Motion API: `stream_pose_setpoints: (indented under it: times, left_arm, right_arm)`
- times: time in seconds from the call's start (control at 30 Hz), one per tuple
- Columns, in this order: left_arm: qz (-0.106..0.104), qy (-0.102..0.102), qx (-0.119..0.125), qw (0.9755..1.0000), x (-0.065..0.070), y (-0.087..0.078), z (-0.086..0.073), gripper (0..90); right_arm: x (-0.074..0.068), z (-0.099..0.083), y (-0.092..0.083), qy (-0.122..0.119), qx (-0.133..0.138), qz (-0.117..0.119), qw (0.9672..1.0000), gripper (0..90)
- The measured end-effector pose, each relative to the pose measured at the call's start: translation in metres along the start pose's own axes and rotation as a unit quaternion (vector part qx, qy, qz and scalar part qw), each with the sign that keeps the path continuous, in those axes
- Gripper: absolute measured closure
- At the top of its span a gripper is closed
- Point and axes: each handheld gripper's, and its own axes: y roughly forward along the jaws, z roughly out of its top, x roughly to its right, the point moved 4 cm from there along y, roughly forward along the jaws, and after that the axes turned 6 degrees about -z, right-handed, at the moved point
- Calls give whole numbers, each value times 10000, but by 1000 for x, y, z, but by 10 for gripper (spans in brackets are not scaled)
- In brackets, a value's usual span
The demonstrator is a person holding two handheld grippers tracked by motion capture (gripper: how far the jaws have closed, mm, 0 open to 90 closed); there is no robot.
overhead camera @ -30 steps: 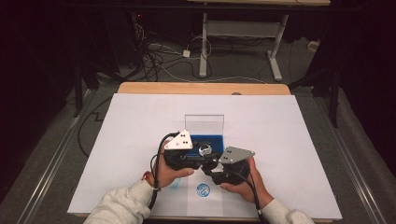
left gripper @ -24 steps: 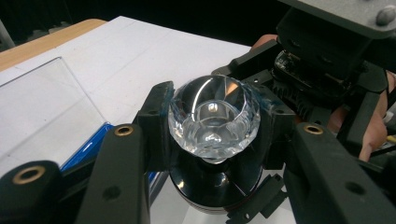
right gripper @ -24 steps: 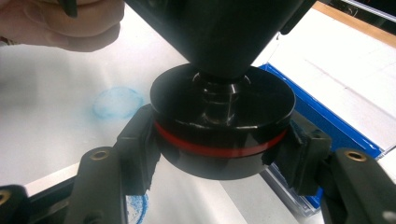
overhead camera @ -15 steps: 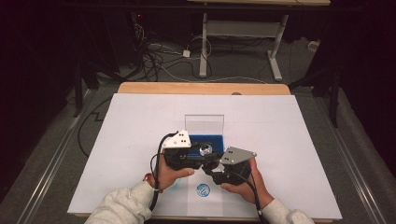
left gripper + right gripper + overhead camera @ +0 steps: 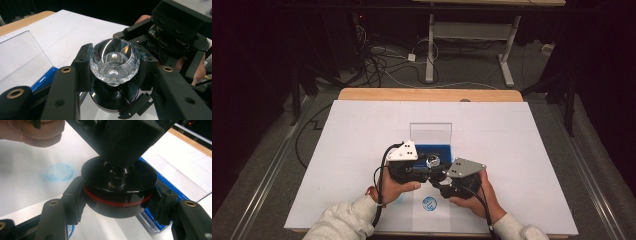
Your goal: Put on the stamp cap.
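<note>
A clear faceted glass knob (image 5: 113,62) sits on top of a black disc with a red band (image 5: 120,192). My left gripper (image 5: 114,67) is shut on the knob, one pad on each side of it. From the other side, my right gripper (image 5: 119,203) is shut on the disc's rim. In the high view both grippers meet over the near middle of the table, the left gripper (image 5: 424,167) beside the right gripper (image 5: 441,179), with the knob (image 5: 432,161) glinting between them. The disc (image 5: 112,98) shows dark under the knob.
A blue tray (image 5: 439,149) lies just behind the grippers, with a clear lid (image 5: 430,132) standing upright at its back. A blue round mark (image 5: 429,203) is on the white sheet (image 5: 362,130) near the front edge. Bare wood (image 5: 427,94) shows at the far edge.
</note>
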Motion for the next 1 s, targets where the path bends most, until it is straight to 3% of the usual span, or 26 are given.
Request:
stream_pose_setpoints:
  times: [0.13,0.2,0.33,0.57,1.0]
  left_arm:
    - [65,77,-134,9999,1,0,1,543]
    - [121,110,-207,9997,2,0,0,543]
    - [156,128,-219,9996,3,-1,1,543]
    - [197,133,-179,9996,3,-3,3,543]
    - [315,226,-41,9992,4,-16,11,543]
  right_arm:
    - [0,-2,2,34,23,64,10000,389]
    - [0,-4,4,122,27,240,9996,387]
    - [-1,-6,5,63,74,133,9999,387]
    - [0,-4,4,92,225,168,9996,384]
    - [1,-8,7,43,110,-1,9999,339]
